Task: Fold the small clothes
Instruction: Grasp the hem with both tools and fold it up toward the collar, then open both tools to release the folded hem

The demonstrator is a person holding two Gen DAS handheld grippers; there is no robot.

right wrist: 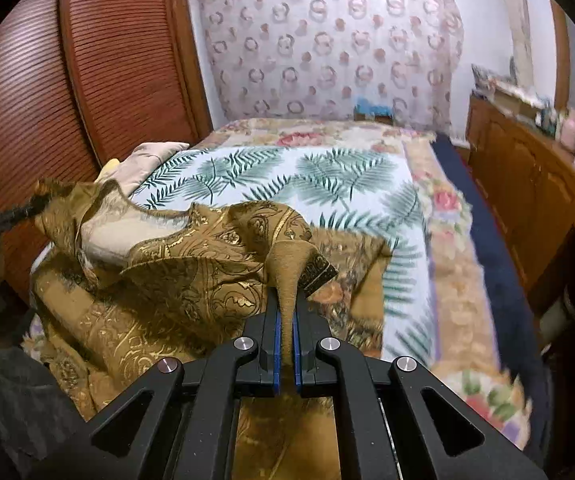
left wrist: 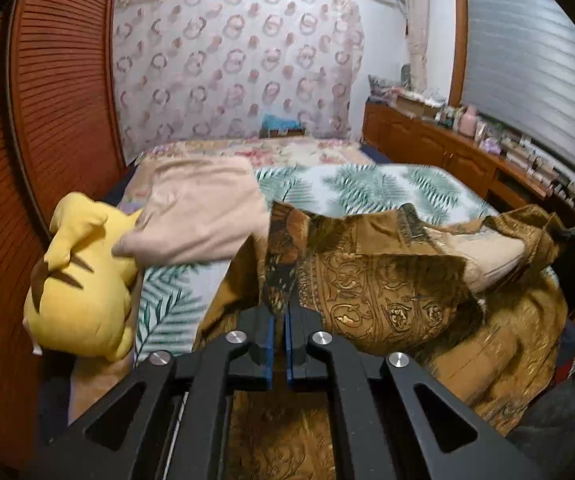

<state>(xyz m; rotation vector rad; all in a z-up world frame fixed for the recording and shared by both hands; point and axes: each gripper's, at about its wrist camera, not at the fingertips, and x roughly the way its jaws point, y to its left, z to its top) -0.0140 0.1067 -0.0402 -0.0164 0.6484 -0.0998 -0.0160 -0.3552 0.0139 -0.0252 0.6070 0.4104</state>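
Left gripper [left wrist: 279,316] pinches one edge of brown gold-patterned garment [left wrist: 387,280], jaws pressed tight on cloth; right gripper [right wrist: 286,316] clamped likewise on opposite bunched corner [right wrist: 287,276]

Garment hangs between both grippers just above leaf-print bedspread [right wrist: 267,172], lower part draped on bed – likely held taut at two corners to spread or fold over

Long axis runs side to side, gripper to gripper; pale lining faces up in sagging middle

Yellow plush toy [left wrist: 79,280], beige cloth [left wrist: 203,216] lie beside, untouched

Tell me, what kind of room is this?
Most likely a bedroom in a home: a bed with a leaf-print cover, a yellow plush toy beside it, and a slatted wooden wardrobe door along the wall.
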